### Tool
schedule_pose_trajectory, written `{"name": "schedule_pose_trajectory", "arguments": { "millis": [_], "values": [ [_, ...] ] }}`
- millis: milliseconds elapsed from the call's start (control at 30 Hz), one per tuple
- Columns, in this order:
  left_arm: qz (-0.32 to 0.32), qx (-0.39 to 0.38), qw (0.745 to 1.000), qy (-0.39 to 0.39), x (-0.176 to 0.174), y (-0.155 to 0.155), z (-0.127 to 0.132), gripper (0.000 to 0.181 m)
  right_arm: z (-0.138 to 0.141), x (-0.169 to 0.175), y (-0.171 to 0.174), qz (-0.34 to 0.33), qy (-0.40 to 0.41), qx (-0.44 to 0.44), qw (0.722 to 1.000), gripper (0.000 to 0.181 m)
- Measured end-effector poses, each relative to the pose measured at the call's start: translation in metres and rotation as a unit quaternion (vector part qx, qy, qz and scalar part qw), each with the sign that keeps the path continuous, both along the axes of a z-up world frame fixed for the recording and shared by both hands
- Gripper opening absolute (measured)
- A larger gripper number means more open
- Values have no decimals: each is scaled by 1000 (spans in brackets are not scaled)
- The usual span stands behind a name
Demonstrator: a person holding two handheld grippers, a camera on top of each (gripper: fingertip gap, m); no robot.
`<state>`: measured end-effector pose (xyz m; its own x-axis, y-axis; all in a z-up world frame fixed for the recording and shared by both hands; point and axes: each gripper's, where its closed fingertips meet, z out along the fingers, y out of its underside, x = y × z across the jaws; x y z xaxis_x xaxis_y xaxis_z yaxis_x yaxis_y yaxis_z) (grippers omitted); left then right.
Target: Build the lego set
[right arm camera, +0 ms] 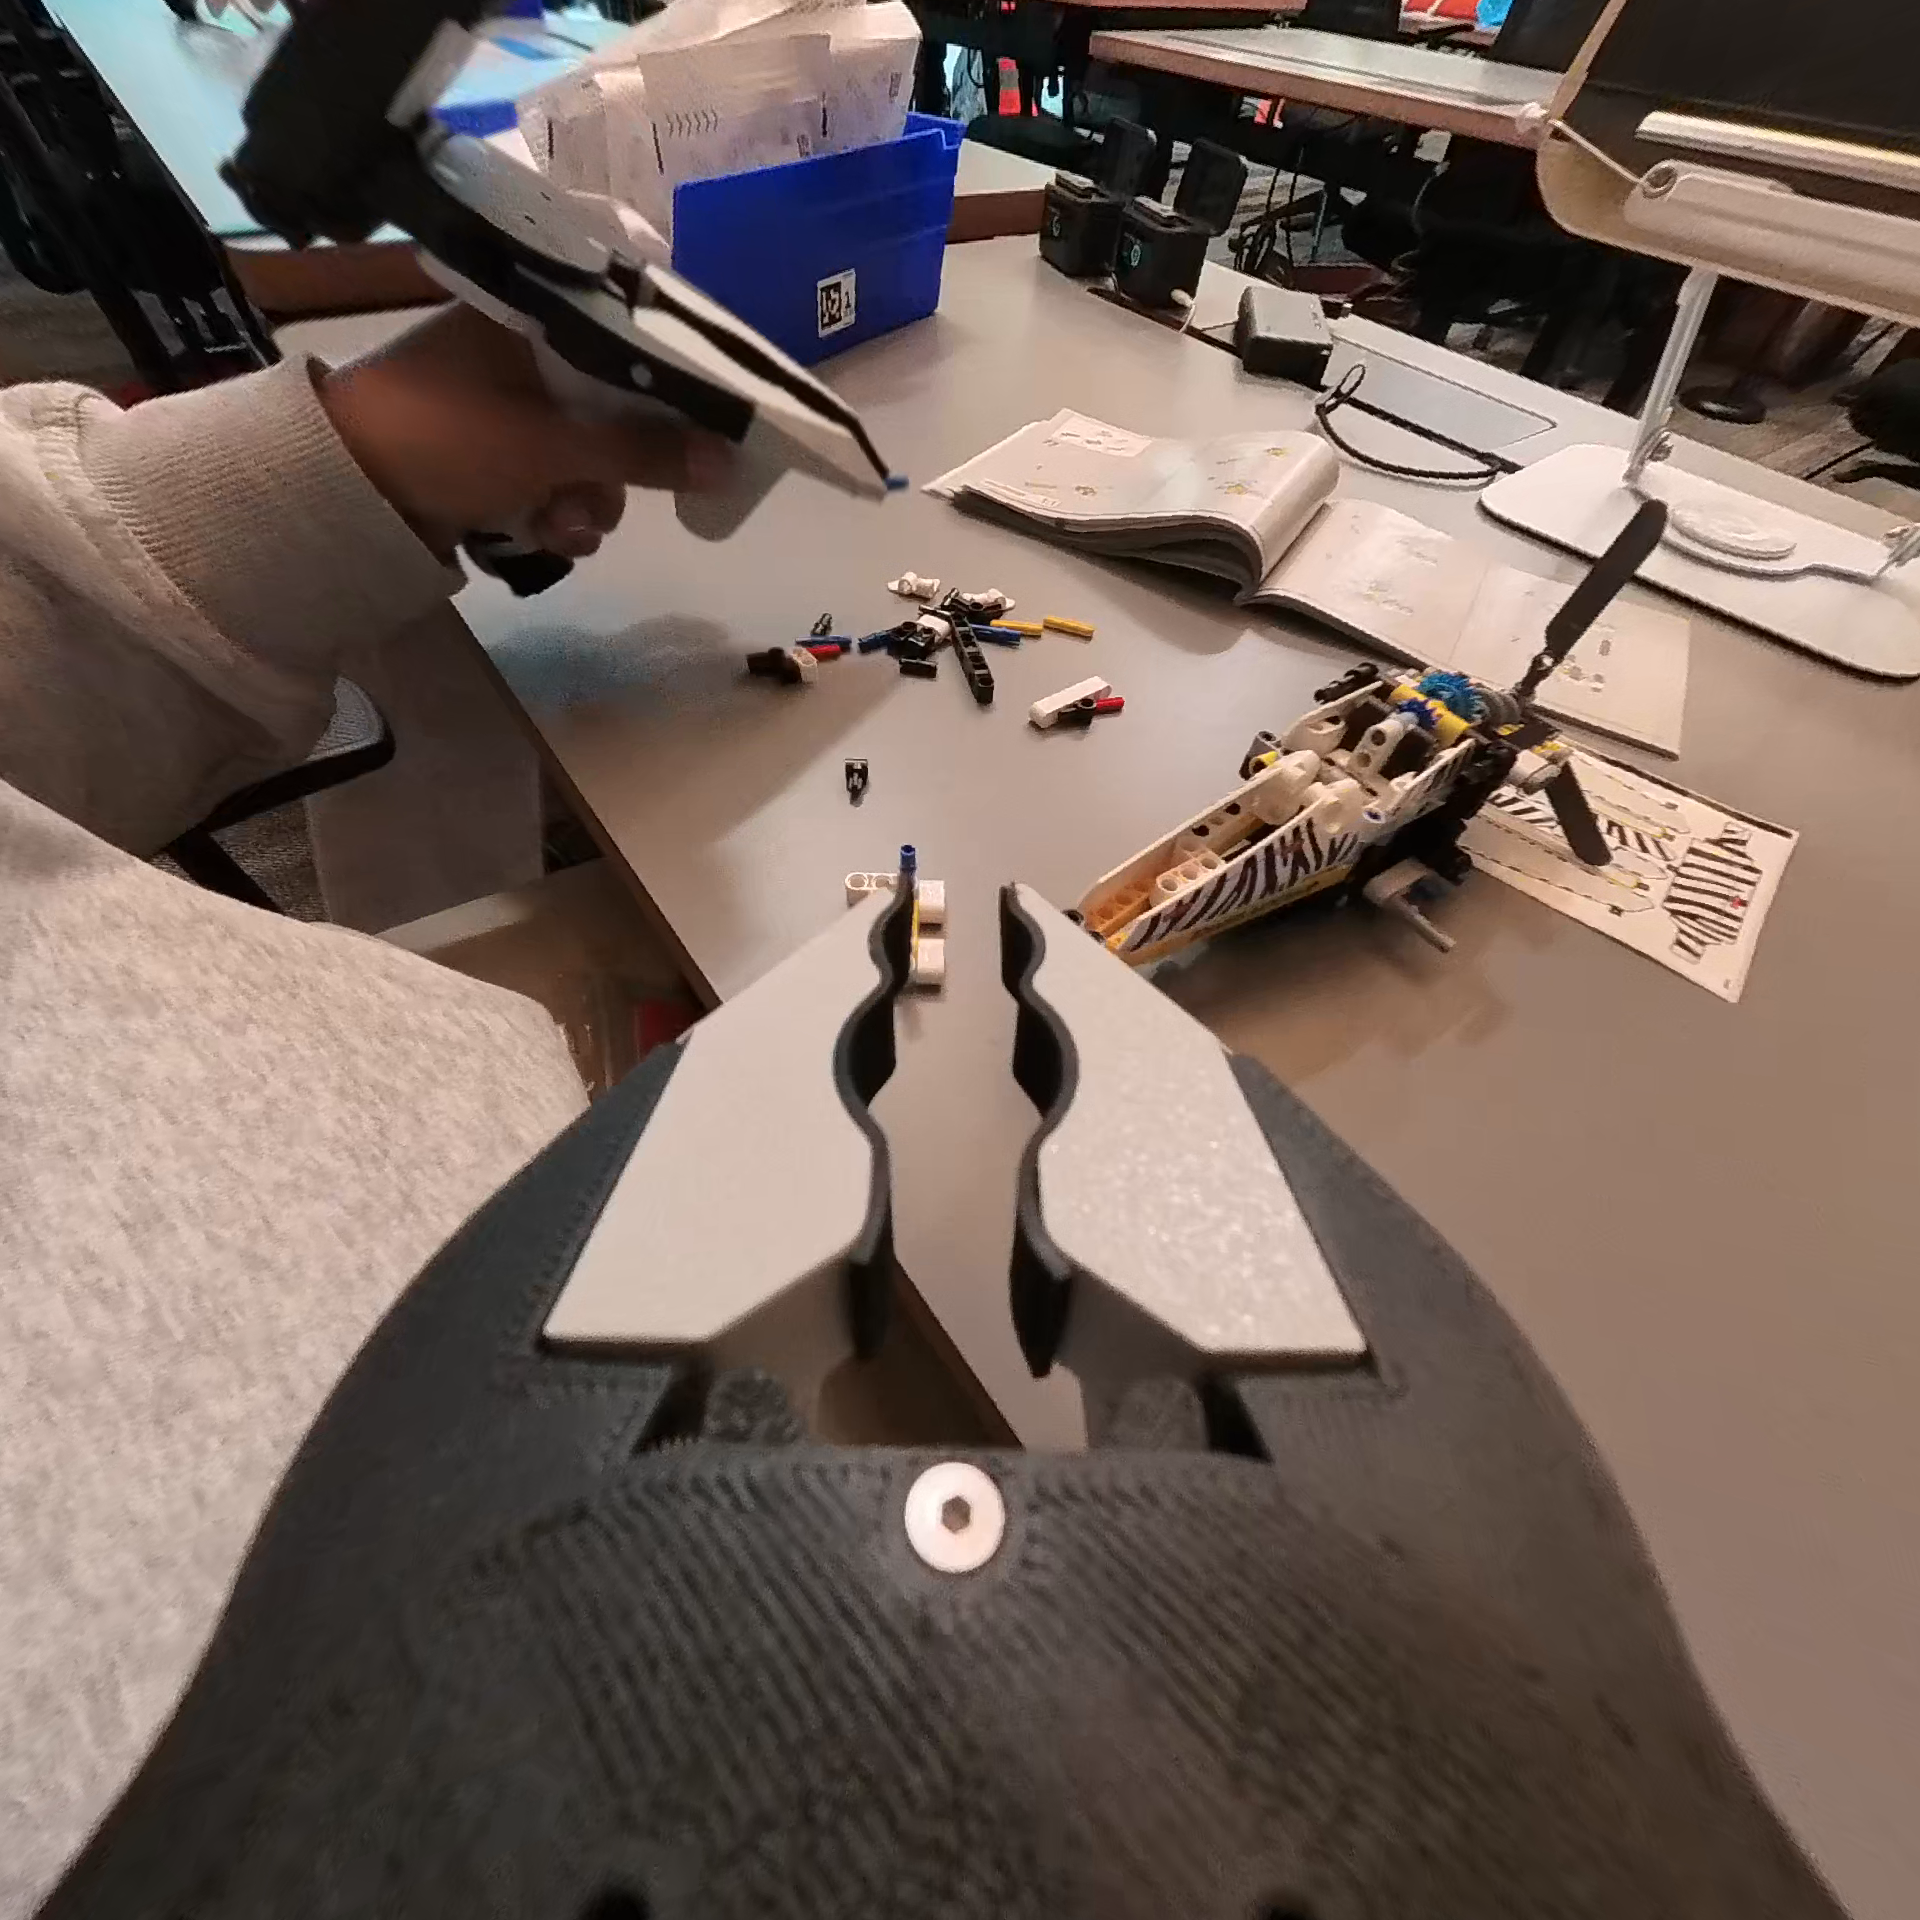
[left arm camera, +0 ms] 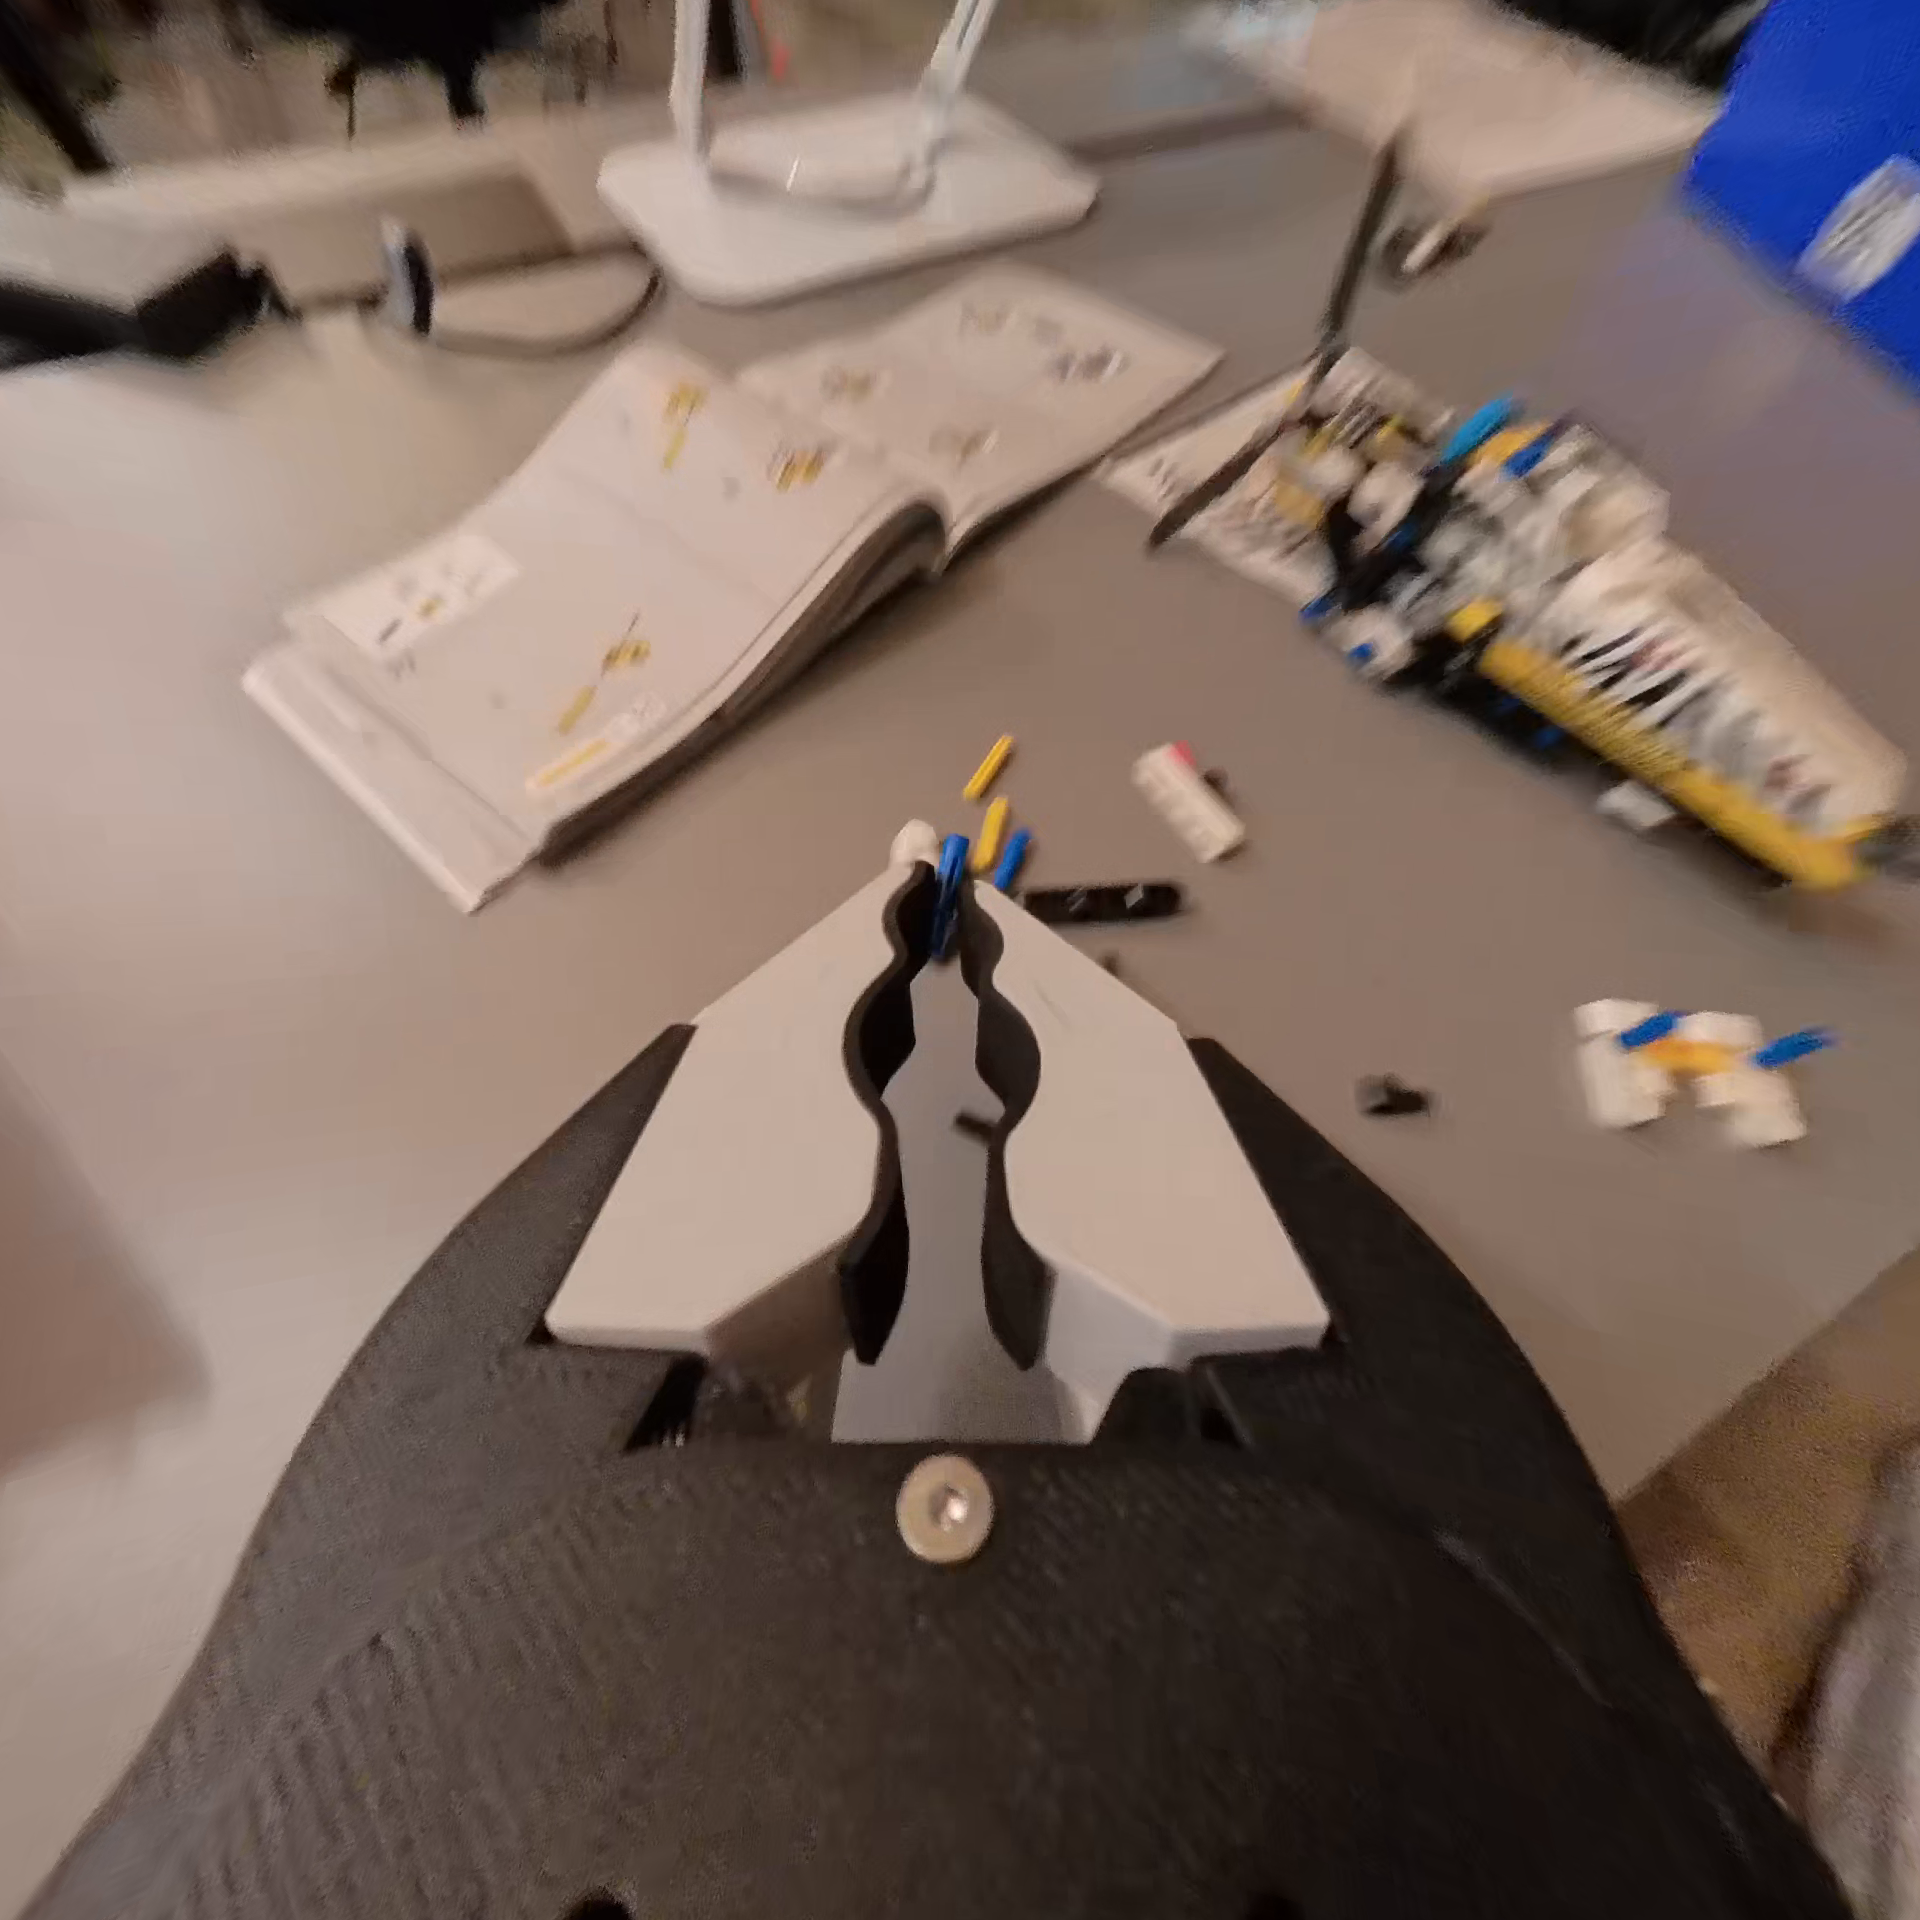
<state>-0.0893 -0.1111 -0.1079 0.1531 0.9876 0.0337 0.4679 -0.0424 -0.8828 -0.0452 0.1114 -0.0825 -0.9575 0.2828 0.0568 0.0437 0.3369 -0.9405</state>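
My left gripper (left arm camera: 943,896) is shut on a small blue pin (left arm camera: 951,914) and holds it above the grey table; this view is blurred. It also shows in the right wrist view (right arm camera: 878,473), raised at the upper left with the blue pin (right arm camera: 896,482) at its tip. My right gripper (right arm camera: 951,902) is open and empty, low over the table. A small white sub-assembly (right arm camera: 928,935) with a blue pin and a yellow part lies between its fingertips, close to the left finger; it also shows in the left wrist view (left arm camera: 1683,1075). The partly built zebra-striped model (right arm camera: 1330,821) lies to the right.
Loose black, yellow, blue and white pieces (right arm camera: 935,634) lie mid-table. An open instruction booklet (right arm camera: 1195,499) and a sticker sheet (right arm camera: 1662,873) lie beyond. A blue bin (right arm camera: 821,239) and a white lamp base (right arm camera: 1714,561) stand at the back. The table edge runs close on the left. The gap from one gripper's tips to the other's is roughly 25 centimetres.
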Motion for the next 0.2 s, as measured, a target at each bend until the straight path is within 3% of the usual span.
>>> {"name": "schedule_pose_trajectory", "arguments": {
  "millis": [100, 200],
  "values": [
    [-70, 130, 985, 89, 5, 44, 43, 2, 3, 0, -5, 6, -2, -14, 1000, 15],
    [-160, 305, 928, 141, 17, 97, 79, 2, 13, 0, -18, 9, 11, -48, 999, 18]
  ]
}}
